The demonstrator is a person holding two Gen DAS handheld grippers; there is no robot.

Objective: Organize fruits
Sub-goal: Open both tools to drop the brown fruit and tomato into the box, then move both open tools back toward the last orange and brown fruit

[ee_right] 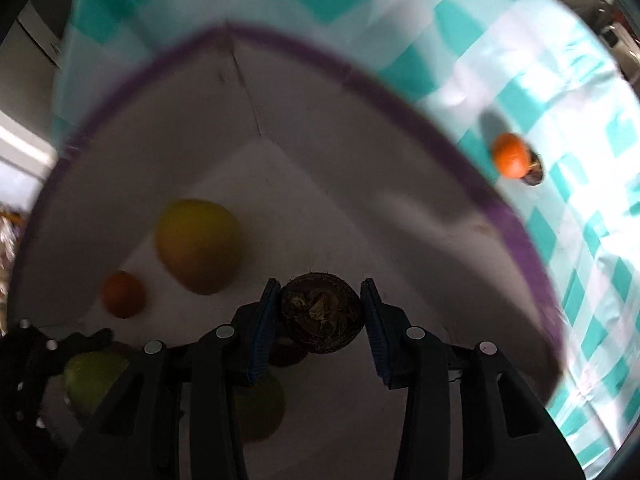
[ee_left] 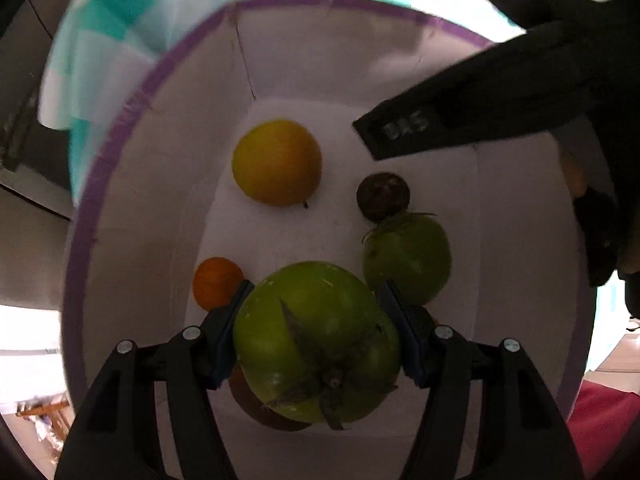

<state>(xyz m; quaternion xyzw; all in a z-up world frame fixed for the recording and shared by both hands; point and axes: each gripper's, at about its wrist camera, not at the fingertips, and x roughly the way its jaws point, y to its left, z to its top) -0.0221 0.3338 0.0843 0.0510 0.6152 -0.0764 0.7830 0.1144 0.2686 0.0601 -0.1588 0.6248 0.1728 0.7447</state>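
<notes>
My left gripper [ee_left: 316, 312] is shut on a big green tomato [ee_left: 316, 340] and holds it over a white box with a purple rim [ee_left: 132, 108]. In the box lie a yellow-orange fruit [ee_left: 277, 162], a small orange [ee_left: 217, 283], a dark brown round fruit [ee_left: 383, 196] and a second green tomato [ee_left: 408, 258]. My right gripper [ee_right: 320, 312] is shut on a dark brown round fruit [ee_right: 322, 312] above the same box [ee_right: 400, 120]. The right gripper's black body [ee_left: 480, 120] reaches in from the upper right of the left wrist view.
The box stands on a teal and white checked cloth [ee_right: 560, 80]. On the cloth to the right of the box lie an orange [ee_right: 510, 155] and a dark fruit [ee_right: 535, 172] behind it. A red surface [ee_left: 604, 420] shows at the lower right.
</notes>
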